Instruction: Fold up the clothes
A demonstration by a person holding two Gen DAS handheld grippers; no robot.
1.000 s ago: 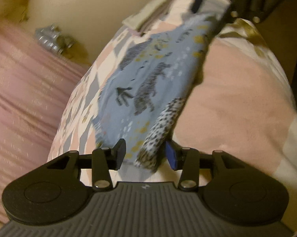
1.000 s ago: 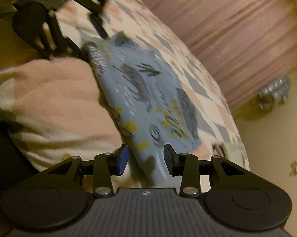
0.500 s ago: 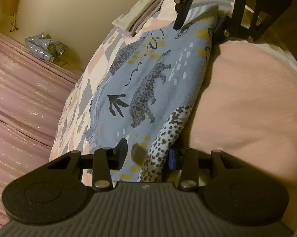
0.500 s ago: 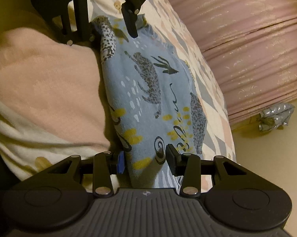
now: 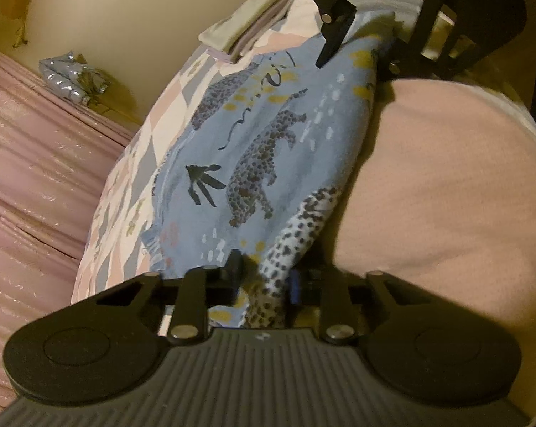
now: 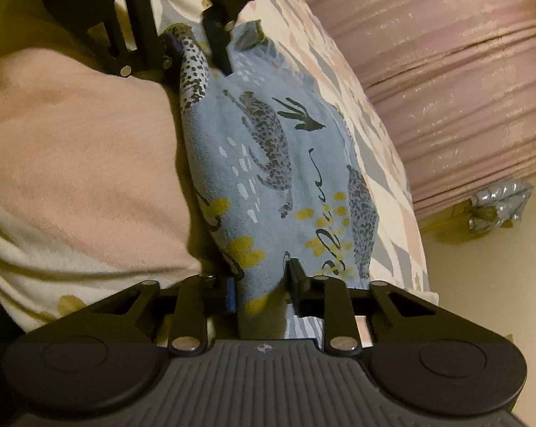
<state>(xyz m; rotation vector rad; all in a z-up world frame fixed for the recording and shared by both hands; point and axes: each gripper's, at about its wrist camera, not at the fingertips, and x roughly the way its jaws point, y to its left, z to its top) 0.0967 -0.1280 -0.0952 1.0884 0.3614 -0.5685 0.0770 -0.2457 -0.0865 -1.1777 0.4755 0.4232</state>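
Pink pleated curtains (image 5: 36, 178) and a pale yellow wall are seen behind a bed whose geometric-patterned quilt (image 5: 132, 185) fills the middle of both wrist views, with a large pink pillow (image 5: 446, 185) lying along one side of it. Against that pillow, on the quilt, the blue leopard-print garment (image 5: 260, 149) is stretched out as a long strip, one long edge pressed to the pillow, the other lying free on the quilt toward the curtains. Its long axis is seen to run straight from one gripper to the other, so each camera looks down the length of the cloth at the opposite tool. The near end in the left view is gathered between the fingers of the left gripper (image 5: 264, 277), which are drawn in on the spotted hem with only bunched cloth between them. The opposite end is held likewise by the right gripper (image 6: 260, 284), whose fingers are closed against a thick wad of blue fabric. Neither hand is nearer the garment than the other; each has one end. Any fold to come is judged to turn on this end-to-end line: bringing one held end toward the other would halve the strip across its length. A small crumpled silver wrapper (image 5: 73, 78) lies on the floor by the curtains.
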